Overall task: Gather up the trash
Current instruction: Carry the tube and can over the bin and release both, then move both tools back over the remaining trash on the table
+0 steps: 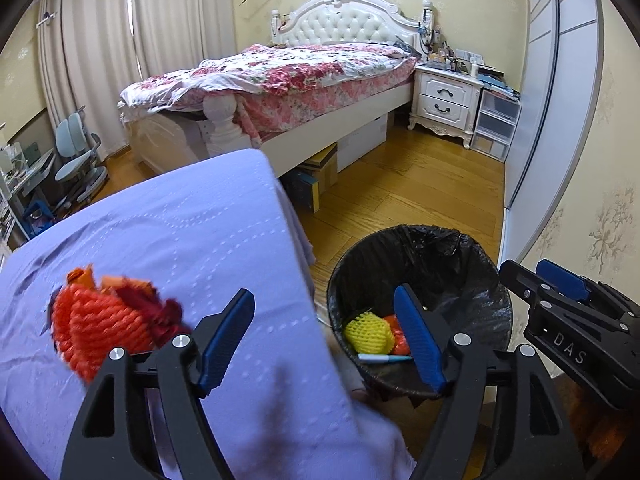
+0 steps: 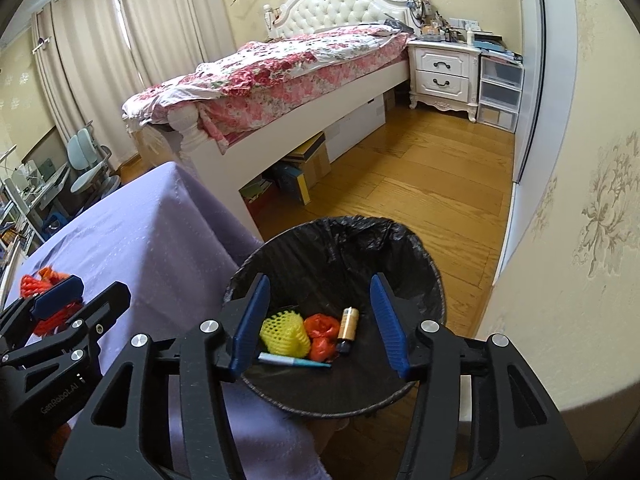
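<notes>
A black-lined trash bin (image 2: pixel 340 240) (image 1: pixel 420 256) stands on the wood floor beside a table under a lilac cloth (image 1: pixel 180 240) (image 2: pixel 152 240). Inside lie a yellow foam net (image 2: pixel 285 334) (image 1: pixel 368 334), a red wrapper (image 2: pixel 320 332), a small brown bottle (image 2: pixel 347 326) and a pen (image 2: pixel 294 361). My right gripper (image 2: pixel 320 324) hangs open over the bin, nothing between its fingers. My left gripper (image 1: pixel 326 342) is open over the table's edge, empty. An orange foam net with red scraps (image 1: pixel 100 320) (image 2: pixel 30 286) lies on the cloth left of it.
A bed (image 1: pixel 280 76) with a floral quilt stands beyond, boxes (image 2: pixel 304 164) stored under it. A white nightstand (image 1: pixel 444 98) and clear drawers (image 1: pixel 496 120) sit at the far right by a sliding wardrobe (image 1: pixel 548 100). A desk chair (image 1: pixel 80 152) is at the left.
</notes>
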### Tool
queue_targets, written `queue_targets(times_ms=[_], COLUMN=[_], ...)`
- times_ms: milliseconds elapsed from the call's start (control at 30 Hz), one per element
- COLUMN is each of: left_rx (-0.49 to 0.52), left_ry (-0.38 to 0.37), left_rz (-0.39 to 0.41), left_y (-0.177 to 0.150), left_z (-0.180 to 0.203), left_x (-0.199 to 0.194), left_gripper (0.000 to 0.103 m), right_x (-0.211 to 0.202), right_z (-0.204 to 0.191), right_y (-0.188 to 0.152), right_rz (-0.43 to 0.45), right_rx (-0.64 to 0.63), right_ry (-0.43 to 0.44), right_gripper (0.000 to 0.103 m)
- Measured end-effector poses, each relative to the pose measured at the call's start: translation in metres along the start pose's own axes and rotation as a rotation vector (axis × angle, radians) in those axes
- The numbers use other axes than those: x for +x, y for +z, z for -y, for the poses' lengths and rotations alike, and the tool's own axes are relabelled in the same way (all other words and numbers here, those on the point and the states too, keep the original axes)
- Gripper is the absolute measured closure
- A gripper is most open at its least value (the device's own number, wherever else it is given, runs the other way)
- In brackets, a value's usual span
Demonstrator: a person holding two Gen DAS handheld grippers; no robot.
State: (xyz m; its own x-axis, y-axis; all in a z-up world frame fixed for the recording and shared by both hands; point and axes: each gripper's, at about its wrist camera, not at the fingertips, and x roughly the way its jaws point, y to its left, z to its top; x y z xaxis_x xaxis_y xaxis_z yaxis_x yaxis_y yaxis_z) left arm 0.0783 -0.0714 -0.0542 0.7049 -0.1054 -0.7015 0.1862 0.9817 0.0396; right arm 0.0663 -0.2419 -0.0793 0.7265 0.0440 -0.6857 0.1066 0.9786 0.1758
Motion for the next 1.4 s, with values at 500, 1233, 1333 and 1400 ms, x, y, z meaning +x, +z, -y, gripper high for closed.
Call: queue_targets(times_ms=[500,1233,1333,1400], left_rx=[-0.097,-0.159,-0.14,-0.139], left_ry=[0.159,0.169,0.15,0.139], left_rz=[-0.029,-0.011,0.001,0.007], left_y=[-0.047,-0.078,-0.077,-0.077], left_z=[-0.06,-0.109,-0.108,-0.11], left_x=[-0.025,-0.06,-0.066,-0.072], left_gripper=[0.03,0.03,0.03,0.03], right_x=[-0.016,-0.021,-0.023,-0.024], right_z=[-0.064,-0.127,-0.13,-0.133], right_y=[-0.031,-0.053,-0.052,-0.052], right_rz=[-0.052,-0.104,-0.102,-0.097], right_rx=[-0.066,-0.167,-0.17,-0.177], right_ry=[0.103,0.169,0.17,0.171], right_gripper=[0.049,0.048,0.048,0.048])
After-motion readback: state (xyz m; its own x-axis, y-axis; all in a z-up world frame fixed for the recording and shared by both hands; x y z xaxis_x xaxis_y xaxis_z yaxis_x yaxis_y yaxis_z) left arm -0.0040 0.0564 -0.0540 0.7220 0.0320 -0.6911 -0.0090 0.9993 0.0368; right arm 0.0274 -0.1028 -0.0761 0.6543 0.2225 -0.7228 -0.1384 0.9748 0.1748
